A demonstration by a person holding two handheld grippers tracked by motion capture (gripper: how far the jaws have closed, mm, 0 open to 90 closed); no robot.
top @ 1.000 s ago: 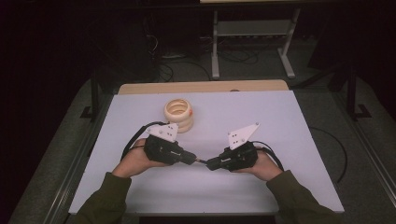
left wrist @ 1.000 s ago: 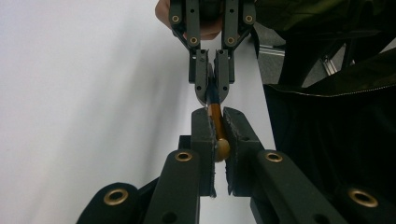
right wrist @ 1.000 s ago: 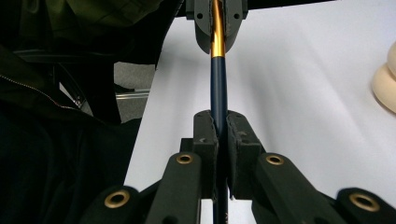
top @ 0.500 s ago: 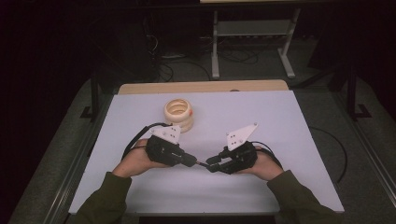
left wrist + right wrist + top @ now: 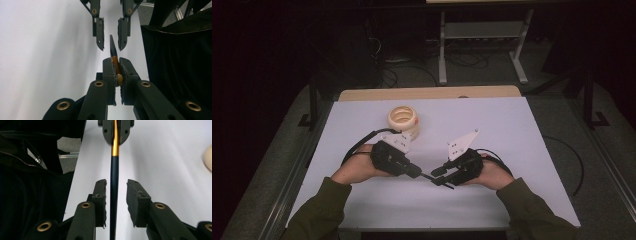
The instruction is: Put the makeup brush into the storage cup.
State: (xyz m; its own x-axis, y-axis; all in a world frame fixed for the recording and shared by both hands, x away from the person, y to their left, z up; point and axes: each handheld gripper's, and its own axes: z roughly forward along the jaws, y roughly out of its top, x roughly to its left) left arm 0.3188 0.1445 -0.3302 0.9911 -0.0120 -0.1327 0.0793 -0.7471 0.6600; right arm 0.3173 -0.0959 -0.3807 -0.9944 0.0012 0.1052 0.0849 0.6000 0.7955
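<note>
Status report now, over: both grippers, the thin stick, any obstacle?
Left gripper shut on thin stick. Right gripper open, jaws either side of it. Cream rings stand apart, nothing blocking.

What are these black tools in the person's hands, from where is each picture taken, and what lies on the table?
No robot is here. A person in olive-green sleeves holds a black two-jaw hand gripper in each hand: the left gripper and the right gripper. The high view looks down from above the person's side of the white table. The other two pictures come from small cameras that ride on each gripper and look along its jaws. On the table stands a cream ring-shaped object, perhaps a roll or stacked rings. The left gripper is shut on a thin dark-blue stick with a gold band, maybe a pen or brush. Its free end lies between the right gripper's open jaws, which are not closed on it.
</note>
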